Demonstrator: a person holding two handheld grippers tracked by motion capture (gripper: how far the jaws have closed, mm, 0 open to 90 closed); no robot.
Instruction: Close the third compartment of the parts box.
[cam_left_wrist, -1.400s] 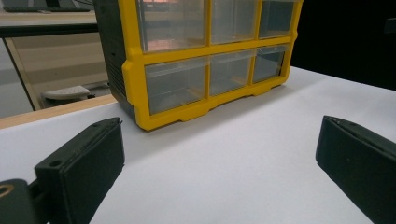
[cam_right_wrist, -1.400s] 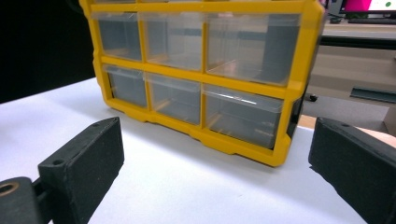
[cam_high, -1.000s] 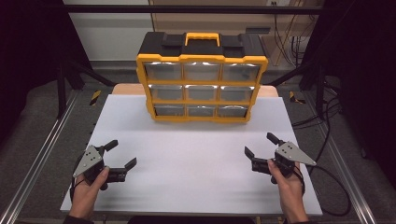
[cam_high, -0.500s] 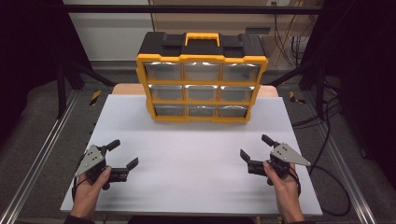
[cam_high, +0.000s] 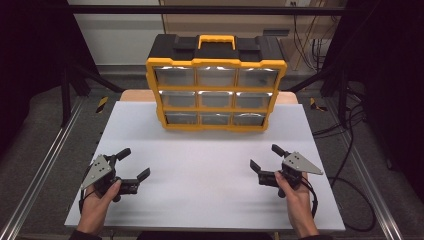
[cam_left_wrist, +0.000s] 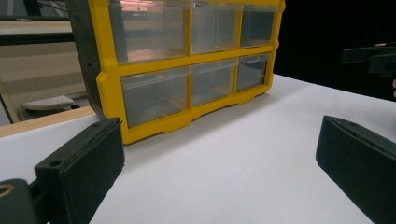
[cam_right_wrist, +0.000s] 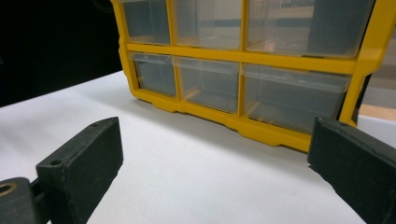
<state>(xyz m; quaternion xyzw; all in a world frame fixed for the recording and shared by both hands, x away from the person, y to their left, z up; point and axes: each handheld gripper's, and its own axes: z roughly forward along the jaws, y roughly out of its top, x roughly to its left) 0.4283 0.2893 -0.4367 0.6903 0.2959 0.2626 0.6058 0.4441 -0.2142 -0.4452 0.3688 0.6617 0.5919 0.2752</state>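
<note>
Had the yellow organizer (cam_high: 216, 85) standing upright at the far side of the white table (cam_high: 210, 195), three rows of three clear drawers facing forward, black top with a yellow handle (cam_high: 216, 40); sat well apart from both tools. Held the left gripper (cam_high: 133, 164) near the front left with jaws spread wide, nothing between them; same for the right gripper (cam_high: 264, 157) at front right, spread and holding nothing
</note>
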